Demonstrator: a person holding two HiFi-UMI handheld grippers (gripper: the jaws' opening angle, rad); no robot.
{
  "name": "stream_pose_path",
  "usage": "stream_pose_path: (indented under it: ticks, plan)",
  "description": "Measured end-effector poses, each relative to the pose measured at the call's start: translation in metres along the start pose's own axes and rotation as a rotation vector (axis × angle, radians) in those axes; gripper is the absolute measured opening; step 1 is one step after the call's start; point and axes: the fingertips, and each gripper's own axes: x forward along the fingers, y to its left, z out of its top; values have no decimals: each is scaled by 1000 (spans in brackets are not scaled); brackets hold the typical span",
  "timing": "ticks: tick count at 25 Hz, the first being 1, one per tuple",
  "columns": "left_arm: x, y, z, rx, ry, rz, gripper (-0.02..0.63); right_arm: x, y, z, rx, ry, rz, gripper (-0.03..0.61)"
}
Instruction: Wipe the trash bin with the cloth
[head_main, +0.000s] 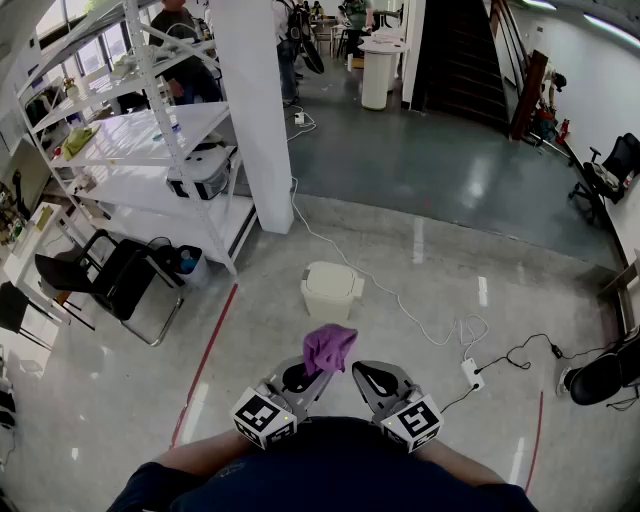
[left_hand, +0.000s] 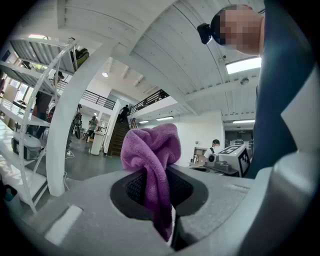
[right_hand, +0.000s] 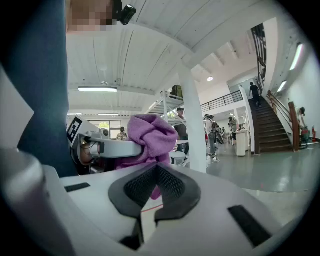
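Note:
A small cream trash bin (head_main: 330, 290) with a lid stands on the floor, well ahead of both grippers. A purple cloth (head_main: 328, 347) is bunched up above my left gripper (head_main: 314, 368), which is shut on it. In the left gripper view the cloth (left_hand: 152, 150) hangs pinched between the dark pads of that gripper (left_hand: 159, 200). My right gripper (head_main: 368, 376) is held beside it, shut, with nothing between its pads. The right gripper view shows its closed jaws (right_hand: 152, 192), with the cloth (right_hand: 150, 132) and the left gripper (right_hand: 107, 147) just to the left. Both grippers are close to my body.
A white pillar (head_main: 255, 100) rises behind the bin, and a white shelf rack (head_main: 150, 140) stands to its left. A black chair (head_main: 110, 280) is at the left. A white cable (head_main: 400, 305) runs to a power strip (head_main: 471, 373) on the right. A red line (head_main: 205, 365) marks the floor.

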Motion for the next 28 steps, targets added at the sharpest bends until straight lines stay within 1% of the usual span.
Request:
stream_pose_path:
  ticks: [10, 15, 24, 28]
  plan:
    - [2, -8, -2, 0, 5, -1, 44, -7, 1, -2, 8, -5, 3, 9]
    - [6, -4, -3, -6, 8, 7, 44, -5, -4, -4, 17, -17, 11, 9]
    - [34, -11, -5, -13, 21, 33, 44, -17, -31, -5, 35, -21, 25, 9]
    - [52, -25, -15, -28, 30, 58, 44, -33, -47, -14, 39, -21, 49, 9]
